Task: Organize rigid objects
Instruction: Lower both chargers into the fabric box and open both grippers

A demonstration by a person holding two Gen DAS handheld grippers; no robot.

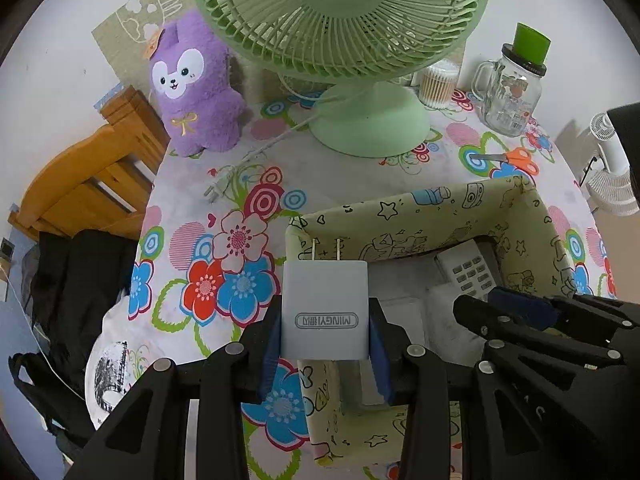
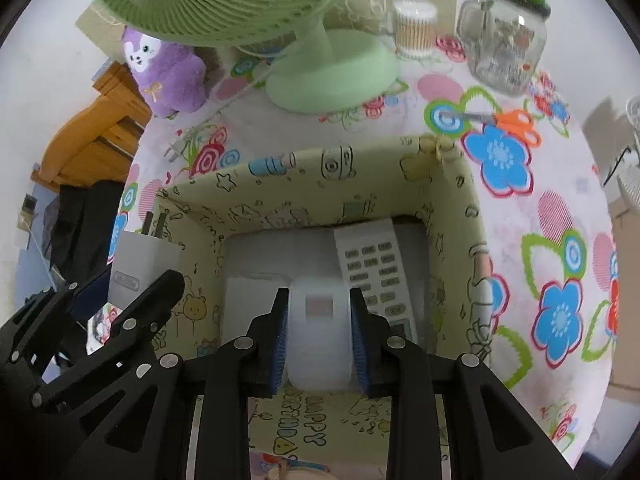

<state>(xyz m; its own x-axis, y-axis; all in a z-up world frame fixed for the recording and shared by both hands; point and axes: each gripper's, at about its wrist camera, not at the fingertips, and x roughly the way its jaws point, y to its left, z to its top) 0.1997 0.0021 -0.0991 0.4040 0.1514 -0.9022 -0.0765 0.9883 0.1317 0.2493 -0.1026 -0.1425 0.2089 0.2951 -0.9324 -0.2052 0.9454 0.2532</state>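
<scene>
White plastic charger (image 1: 324,310), the two-prong kind with "MINGYI" printed on its face, is pinched between the blue pads of the left hand-held gripper (image 1: 324,320), prongs pointing away from the camera. It's sitting right over the left wall of the cartoon-print box (image 1: 420,216), so partly above the box and partly above the flowery cloth.

Over on the other side, the right hand-held gripper (image 2: 319,320) is closed on a small translucent white container (image 2: 318,320) with a pinkish label, held above the inside of the same box (image 2: 304,184). From that view the charger (image 2: 140,260) shows at the box's left edge, gripped by the other tool.

Down in the box there's a white remote control (image 2: 374,276) lying along the right side, plus a flat white piece next to it that I can't really identify.

Beyond the box on the counter (image 1: 360,184): a green desk fan (image 1: 344,40) with its unplugged cord trailing left, a purple plush toy (image 1: 192,88) to the fan's left, a jar of cotton swabs (image 1: 436,84), a glass mug jar (image 1: 508,92) with a green cup on its lid, and orange-handled scissors (image 1: 508,158) near the box's far right corner.
</scene>
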